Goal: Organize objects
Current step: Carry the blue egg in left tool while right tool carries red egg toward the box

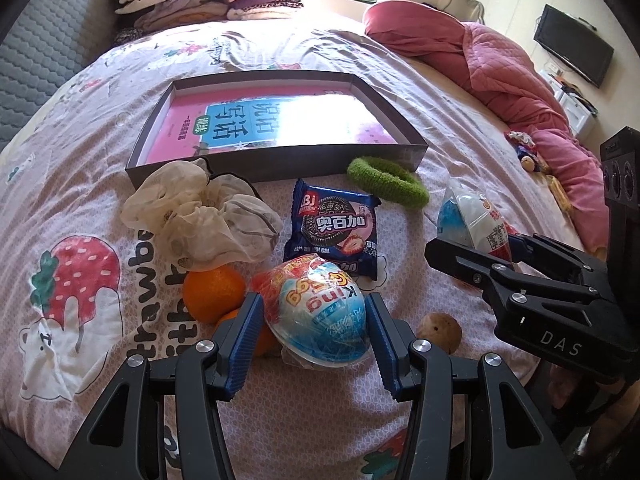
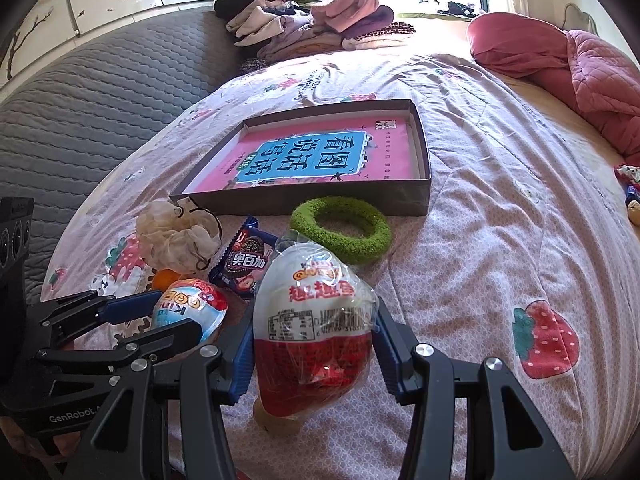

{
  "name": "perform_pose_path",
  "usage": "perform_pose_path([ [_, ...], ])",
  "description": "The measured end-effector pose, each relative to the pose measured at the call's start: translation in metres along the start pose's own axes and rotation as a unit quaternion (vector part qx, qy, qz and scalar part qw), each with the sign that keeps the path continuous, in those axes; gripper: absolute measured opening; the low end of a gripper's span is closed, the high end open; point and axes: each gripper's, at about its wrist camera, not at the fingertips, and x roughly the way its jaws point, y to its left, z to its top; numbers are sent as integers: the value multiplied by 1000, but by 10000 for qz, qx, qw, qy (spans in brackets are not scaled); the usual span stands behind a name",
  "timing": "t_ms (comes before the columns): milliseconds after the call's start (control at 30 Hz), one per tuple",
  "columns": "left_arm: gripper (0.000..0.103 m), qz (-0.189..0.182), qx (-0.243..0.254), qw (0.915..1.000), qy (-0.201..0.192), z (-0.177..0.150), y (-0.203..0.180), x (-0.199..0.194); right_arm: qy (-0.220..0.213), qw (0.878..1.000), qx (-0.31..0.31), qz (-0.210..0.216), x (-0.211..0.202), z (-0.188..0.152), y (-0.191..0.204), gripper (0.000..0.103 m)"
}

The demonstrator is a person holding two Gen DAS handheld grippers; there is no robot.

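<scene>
Right now I am gripping one wrapped toy egg in each pair of tongs: my left tongs [image 1: 316, 320] are clenched on the blue egg [image 1: 320, 308], my right tongs [image 2: 314, 350] on the red egg [image 2: 316, 328]. Both seem light, with crinkly, slippery wrap, so I am holding them across the widest part. Beyond them, farther off, an open box [image 1: 276, 160] is sitting on the soft bed [image 2: 500, 240].

The cookie packet [image 1: 334, 226] reads "奥百加" and "Bj". The blue egg toy [image 1: 322, 310] shows "King". The book [image 2: 316, 156] in the box says "看图说话写话". The right gripper [image 1: 560, 300] bears "DAS"; the left gripper [image 2: 72, 364] bears "GenRobot". The bedsheet [image 1: 142, 280] prints "Strawbe".
</scene>
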Motion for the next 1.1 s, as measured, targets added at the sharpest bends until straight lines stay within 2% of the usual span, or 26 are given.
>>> perform_pose_path([
  [533,54,-109,39,9995,-307,14,-4,-25,-161,9997,-161,5,-7,11,9,52],
  [1100,54,-112,-16,9973,-732,39,6,-48,-363,9987,-341,-39,-9,37,20,52],
])
